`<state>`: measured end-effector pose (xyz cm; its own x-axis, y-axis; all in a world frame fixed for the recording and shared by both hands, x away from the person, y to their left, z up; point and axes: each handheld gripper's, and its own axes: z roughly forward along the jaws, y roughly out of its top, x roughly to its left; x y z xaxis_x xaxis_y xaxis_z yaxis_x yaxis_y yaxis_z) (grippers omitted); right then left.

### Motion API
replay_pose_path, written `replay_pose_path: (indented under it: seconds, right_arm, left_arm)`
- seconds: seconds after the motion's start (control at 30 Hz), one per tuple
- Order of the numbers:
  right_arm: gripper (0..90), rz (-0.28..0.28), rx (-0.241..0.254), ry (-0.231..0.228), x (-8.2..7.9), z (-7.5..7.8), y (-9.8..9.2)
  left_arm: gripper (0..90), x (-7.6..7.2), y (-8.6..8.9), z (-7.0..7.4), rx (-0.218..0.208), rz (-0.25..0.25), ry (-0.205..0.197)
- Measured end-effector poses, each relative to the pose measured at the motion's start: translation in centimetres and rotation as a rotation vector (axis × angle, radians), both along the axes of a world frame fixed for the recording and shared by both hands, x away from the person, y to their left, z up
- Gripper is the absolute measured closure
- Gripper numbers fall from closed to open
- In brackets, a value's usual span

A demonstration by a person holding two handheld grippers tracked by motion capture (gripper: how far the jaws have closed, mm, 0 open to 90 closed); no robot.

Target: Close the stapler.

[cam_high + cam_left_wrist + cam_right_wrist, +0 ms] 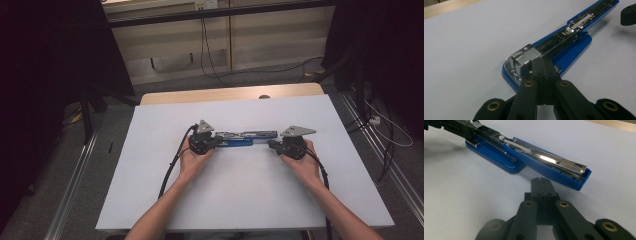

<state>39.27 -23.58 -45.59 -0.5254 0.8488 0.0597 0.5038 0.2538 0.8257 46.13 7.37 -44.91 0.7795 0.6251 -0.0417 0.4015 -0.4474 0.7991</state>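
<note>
A blue stapler (246, 136) lies swung open flat on the white table (240, 190), its metal magazine facing up. My left gripper (218, 140) is shut, and its tips (543, 62) rest on the stapler's (574, 47) left end, right behind a silver block of staples (527, 57). My right gripper (270, 144) is also shut with nothing between its fingers. Its tips (540, 180) sit on the table just short of the stapler's (544, 167) blue right end, apart from it.
A wooden strip (230, 94) runs along the table's far edge. Cables (207, 50) lie on the floor beyond, dark stands (87, 110) flank the table, and metal rails (75, 185) run along both sides. White table surface lies open in front of the stapler.
</note>
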Motion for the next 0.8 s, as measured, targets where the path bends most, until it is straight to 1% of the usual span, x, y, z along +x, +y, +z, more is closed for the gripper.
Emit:
replay_pose_path:
  seconds: [0.1,0.17,0.27,0.37,0.43,0.53,0.67,0.73,0.77,0.8]
  right_arm:
    - [90.0,-0.008,0.017,0.020,0.03,-0.01,0.15]
    - [90.0,-0.004,0.004,0.031,0.11,0.00,0.33]
    - [90.0,-0.004,-0.004,0.048,0.15,-0.07,0.49]
    - [90.0,-0.009,0.000,0.065,0.24,-0.07,0.55]
    - [90.0,-0.011,-0.018,0.064,0.28,0.05,0.55]
    - [90.0,-0.023,-0.033,0.072,0.40,0.19,0.39]
    - [90.0,-0.047,-0.056,0.099,0.65,-0.09,0.03]
    - [90.0,-0.061,-0.059,0.114,0.67,-0.30,-0.09]
    - [90.0,-0.065,-0.057,0.112,0.74,-0.31,-0.13]
    - [90.0,-0.072,-0.067,0.109,0.80,-0.29,-0.08]
  left_arm:
    - [90.0,0.04,0.03,-0.02,-0.007,-0.002,0.008]
    - [90.0,0.03,0.04,-0.04,-0.011,-0.001,0.012]
    - [90.0,0.00,0.03,-0.02,-0.004,-0.002,0.004]
    - [90.0,0.02,0.07,-0.05,-0.004,-0.006,0.000]
    - [90.0,0.06,0.14,-0.10,-0.014,-0.008,0.008]
    - [90.0,0.05,0.14,-0.09,-0.012,-0.008,0.007]
    - [90.0,0.03,0.13,-0.07,-0.006,-0.009,0.001]
    - [90.0,-0.03,0.07,-0.11,-0.015,-0.002,0.006]
    - [90.0,0.00,0.07,-0.12,-0.015,0.000,0.003]
    - [90.0,-0.03,0.01,-0.14,-0.017,-0.001,0.004]
